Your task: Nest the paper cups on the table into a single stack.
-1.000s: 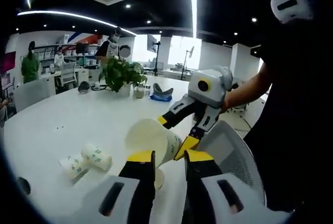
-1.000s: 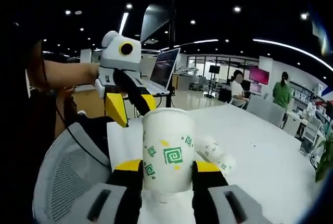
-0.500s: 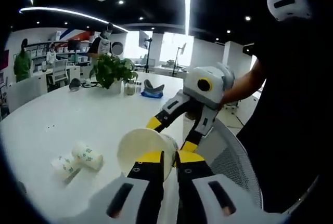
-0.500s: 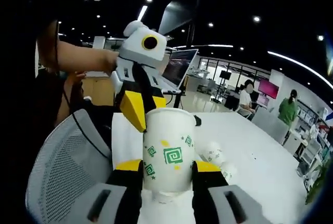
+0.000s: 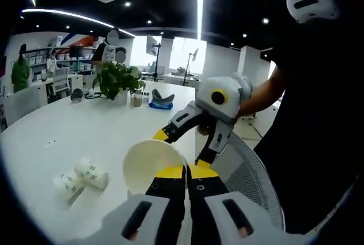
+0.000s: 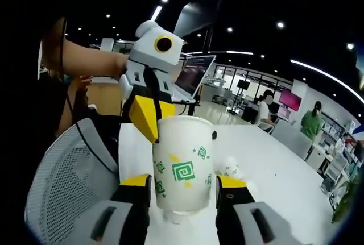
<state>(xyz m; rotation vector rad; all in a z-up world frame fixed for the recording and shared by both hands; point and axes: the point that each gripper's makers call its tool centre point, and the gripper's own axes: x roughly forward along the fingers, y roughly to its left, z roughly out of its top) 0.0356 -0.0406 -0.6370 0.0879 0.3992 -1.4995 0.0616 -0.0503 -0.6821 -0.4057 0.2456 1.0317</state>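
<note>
A white paper cup with green swirl prints stands between the jaws of my right gripper, which sit a little apart from its sides. My left gripper comes in from the left and pinches the cup's rim with a yellow finger. In the left gripper view the cup's open mouth faces the camera. There my left gripper is shut on the rim, and my right gripper straddles the cup from behind. Two more cups lie on their sides on the white table; these loose cups also show behind the held cup.
A grey mesh chair stands at the table's edge beside the person holding the grippers. A potted plant and small items sit at the table's far end. An open laptop stands beyond the cup. People work at desks in the background.
My left gripper's jaws have shut onto the cup's rim. My right gripper's jaws have spread slightly off the cup's sides, and the cup has tilted a little.
</note>
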